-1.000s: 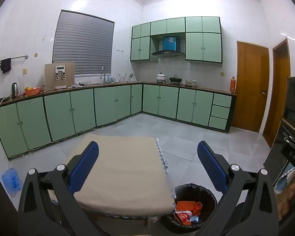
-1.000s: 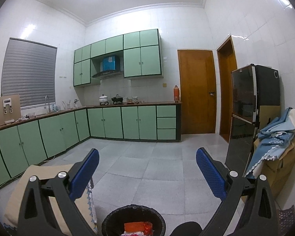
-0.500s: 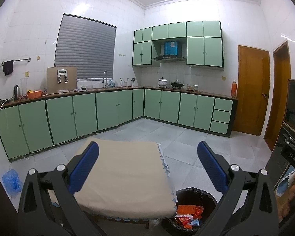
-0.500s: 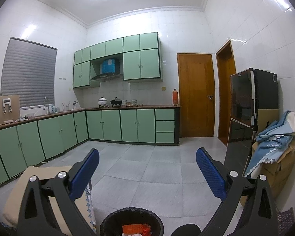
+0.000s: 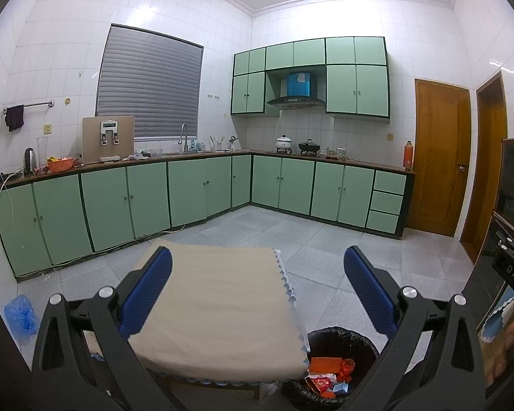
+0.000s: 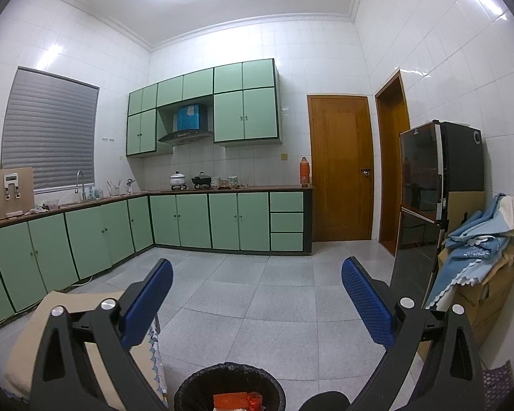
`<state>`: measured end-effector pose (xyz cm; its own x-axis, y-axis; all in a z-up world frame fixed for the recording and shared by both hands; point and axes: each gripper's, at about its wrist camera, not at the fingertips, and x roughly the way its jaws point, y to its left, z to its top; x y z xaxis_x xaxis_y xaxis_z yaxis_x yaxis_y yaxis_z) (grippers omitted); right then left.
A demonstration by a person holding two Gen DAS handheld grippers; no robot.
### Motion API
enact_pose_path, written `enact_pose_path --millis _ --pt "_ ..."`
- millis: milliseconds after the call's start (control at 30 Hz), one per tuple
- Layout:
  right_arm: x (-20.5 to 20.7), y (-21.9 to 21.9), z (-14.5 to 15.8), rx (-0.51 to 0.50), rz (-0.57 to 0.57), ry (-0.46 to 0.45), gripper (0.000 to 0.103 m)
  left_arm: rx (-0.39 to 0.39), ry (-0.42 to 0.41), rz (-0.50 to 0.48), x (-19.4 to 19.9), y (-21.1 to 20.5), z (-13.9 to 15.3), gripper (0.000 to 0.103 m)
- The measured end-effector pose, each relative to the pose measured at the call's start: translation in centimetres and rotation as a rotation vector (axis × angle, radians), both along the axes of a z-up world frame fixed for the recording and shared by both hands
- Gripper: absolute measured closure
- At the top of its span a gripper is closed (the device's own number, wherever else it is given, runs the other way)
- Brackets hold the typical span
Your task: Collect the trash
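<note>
A black-lined trash bin point(image 5: 342, 339) stands on the floor at the right front corner of a small table point(image 5: 219, 304) covered with a beige cloth. Red and orange wrappers point(image 5: 329, 373) lie inside the bin. The bin point(image 6: 195, 387) also shows at the bottom of the right wrist view with an orange wrapper point(image 6: 229, 400) in it. My left gripper point(image 5: 257, 257) is open and empty, held above the table. My right gripper point(image 6: 255, 267) is open and empty, held above the bin.
Green cabinets point(image 5: 188, 188) run along the left and far walls. A wooden door point(image 6: 339, 167) and a black fridge point(image 6: 435, 188) stand at the right. Blue cloth on a cardboard box point(image 6: 479, 250) sits beside the fridge. A blue bag point(image 5: 20, 315) lies on the floor at left.
Both grippers have tilted upward and risen a little; the bin and table sit lower in the views. Both stay open and empty.
</note>
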<state>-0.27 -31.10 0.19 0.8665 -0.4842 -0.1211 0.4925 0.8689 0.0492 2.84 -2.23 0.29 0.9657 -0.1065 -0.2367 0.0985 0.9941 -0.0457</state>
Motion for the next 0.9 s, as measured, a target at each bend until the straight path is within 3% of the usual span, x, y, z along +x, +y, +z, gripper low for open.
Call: enact_pose_path --millis 900 --pt "0.01 -0.10 0.59 -0.010 0.000 -0.005 0.006 0.004 -0.012 0.005 -0.14 0.04 0.15 0.006"
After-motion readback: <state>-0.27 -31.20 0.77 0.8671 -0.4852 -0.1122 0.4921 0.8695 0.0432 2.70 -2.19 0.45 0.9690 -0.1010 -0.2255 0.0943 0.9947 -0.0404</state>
